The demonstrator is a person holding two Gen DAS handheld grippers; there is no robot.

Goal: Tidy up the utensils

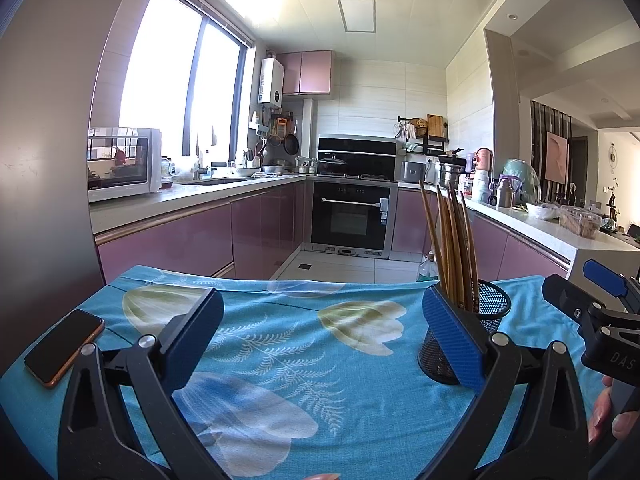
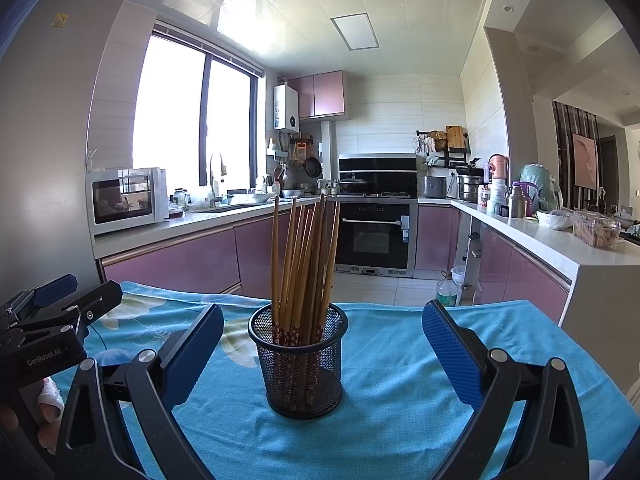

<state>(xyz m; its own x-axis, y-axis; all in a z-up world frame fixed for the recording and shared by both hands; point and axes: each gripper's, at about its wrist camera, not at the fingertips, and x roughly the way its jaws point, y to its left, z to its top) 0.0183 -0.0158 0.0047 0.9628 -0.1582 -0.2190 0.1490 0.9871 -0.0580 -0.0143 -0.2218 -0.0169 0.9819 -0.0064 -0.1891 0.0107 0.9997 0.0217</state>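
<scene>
Dead centre of the right wrist view, between my wide-open right gripper (image 2: pixel 322 354) jaws, stands the mesh cup (image 2: pixel 301 364) with the chopsticks (image 2: pixel 306 268) bundled upright in it, fanning a little at the tips. My left gripper (image 1: pixel 322 338) is spread open too and holds nothing; in its view the cup sits at centre right, behind the right-hand finger. I judge the sorting close to done, as no loose utensils show on the blue cloth of the worktop (image 2: pixel 400 412). To finish well, I would keep both grippers low and clear of the leaning tips, since a nudge could tip the light cup. A phone (image 1: pixel 64 346) lies at lower left, near the worktop's edge. Open cloth spreads around the cup; the far edge drops to the kitchen floor.
</scene>
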